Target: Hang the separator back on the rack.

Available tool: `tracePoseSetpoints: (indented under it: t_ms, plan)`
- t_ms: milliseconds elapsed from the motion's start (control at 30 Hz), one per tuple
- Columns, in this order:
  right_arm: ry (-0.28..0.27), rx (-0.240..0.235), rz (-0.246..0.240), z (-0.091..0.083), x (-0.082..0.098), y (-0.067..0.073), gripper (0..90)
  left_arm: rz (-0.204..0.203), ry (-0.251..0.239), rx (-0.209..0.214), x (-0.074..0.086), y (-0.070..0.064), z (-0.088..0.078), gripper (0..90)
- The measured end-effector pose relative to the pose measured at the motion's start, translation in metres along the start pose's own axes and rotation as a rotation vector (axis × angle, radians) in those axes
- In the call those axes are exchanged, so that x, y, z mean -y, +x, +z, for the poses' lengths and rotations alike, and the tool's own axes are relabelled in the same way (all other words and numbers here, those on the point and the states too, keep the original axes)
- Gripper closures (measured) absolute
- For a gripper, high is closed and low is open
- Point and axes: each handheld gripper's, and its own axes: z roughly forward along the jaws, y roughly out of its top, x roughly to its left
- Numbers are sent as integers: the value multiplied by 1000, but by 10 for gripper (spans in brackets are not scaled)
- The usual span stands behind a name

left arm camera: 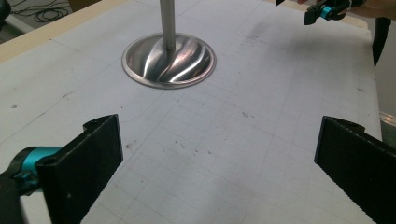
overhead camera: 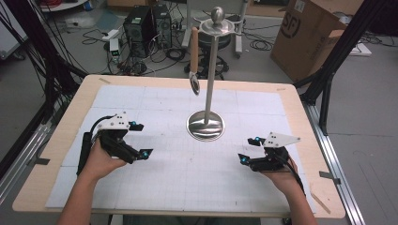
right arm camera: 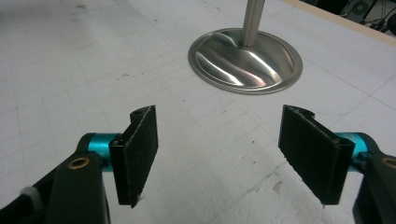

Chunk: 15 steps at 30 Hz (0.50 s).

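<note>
A steel stand [overhead camera: 205, 125] with a round base and a tall pole stands at the middle of the white gridded mat [overhead camera: 187, 183]. From its top ring hangs a utensil [overhead camera: 194, 61] with a wooden handle and a metal head. My left gripper [overhead camera: 141, 139] rests at the mat's left, held in a hand, jaws wide open and empty. My right gripper [overhead camera: 249, 150] sits at the right, also open and empty. The left gripper view has the stand's base [left arm camera: 169, 60] ahead of my left gripper [left arm camera: 219, 154]. My right gripper [right arm camera: 217, 149] faces the same base [right arm camera: 245, 60].
The mat lies on a wooden table [overhead camera: 300, 117]. Beyond the far edge are computer towers [overhead camera: 145, 26], floor cables, a stool and a cardboard box [overhead camera: 309, 33]. A black frame post [overhead camera: 328, 79] stands at the right.
</note>
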Motion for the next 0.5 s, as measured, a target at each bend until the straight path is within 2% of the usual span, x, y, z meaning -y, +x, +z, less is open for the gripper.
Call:
tracePoseSetpoints:
  t_ms: [500]
  plan:
    - [8, -2, 1, 1, 1, -1, 279, -3, 17, 3, 1, 0, 4, 16]
